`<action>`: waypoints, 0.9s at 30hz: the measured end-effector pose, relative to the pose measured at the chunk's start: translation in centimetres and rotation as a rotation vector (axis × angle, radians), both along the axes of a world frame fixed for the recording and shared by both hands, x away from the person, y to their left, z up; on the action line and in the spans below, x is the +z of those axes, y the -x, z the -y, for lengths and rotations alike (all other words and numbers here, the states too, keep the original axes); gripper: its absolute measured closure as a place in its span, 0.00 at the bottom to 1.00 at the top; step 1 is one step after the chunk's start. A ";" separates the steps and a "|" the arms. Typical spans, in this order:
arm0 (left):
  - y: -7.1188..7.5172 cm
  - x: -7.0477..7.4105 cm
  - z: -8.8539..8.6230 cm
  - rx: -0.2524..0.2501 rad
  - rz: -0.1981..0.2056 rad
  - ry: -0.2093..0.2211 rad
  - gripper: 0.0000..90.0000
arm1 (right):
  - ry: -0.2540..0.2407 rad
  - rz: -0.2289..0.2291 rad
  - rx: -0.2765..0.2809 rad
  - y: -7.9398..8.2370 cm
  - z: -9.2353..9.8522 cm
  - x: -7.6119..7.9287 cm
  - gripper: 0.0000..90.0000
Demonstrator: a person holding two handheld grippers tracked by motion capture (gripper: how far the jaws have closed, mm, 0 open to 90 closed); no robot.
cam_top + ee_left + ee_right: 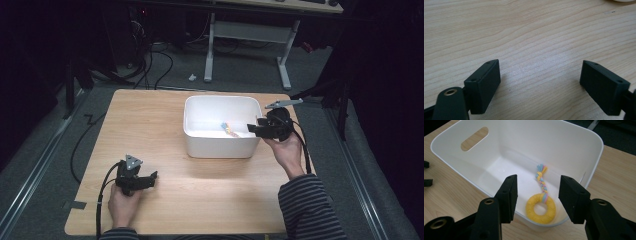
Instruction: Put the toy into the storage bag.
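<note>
Yellow and ring-shaped, the toy (540, 208) lies on the floor of the white tub (584, 150), its braided rope tail (542, 180) stretching away from the fingers. The right gripper (537, 195) hovers above the tub's near rim, its jaws parted and holding nothing; the toy sits below and between its fingers (507, 197), untouched. The left gripper (540, 82) rests low over the wooden table (529, 35), well apart from the tub, its fingers (484, 85) spread wide with only bare wood between them.
</note>
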State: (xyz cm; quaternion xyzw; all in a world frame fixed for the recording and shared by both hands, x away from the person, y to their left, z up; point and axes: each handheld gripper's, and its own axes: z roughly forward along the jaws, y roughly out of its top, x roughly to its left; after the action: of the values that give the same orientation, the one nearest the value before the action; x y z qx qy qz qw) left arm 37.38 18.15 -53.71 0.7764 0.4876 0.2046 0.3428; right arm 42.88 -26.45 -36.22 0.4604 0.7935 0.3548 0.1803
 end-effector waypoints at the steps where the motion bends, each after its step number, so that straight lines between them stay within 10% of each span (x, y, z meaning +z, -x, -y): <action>1: 0.0 0.0 0.0 0.000 0.000 0.000 0.19 | -0.002 0.005 0.000 0.2 0.2 0.1 0.55; 27: 0.0 0.0 0.0 0.000 0.000 0.000 0.19 | -0.062 0.050 -0.045 3.6 4.0 1.6 0.54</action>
State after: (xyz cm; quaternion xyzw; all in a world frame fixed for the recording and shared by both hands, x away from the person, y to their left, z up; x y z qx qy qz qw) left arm 37.37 18.15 -53.71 0.7765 0.4875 0.2047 0.3427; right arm 39.25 -30.46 -34.63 0.4745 0.7666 0.3867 0.1939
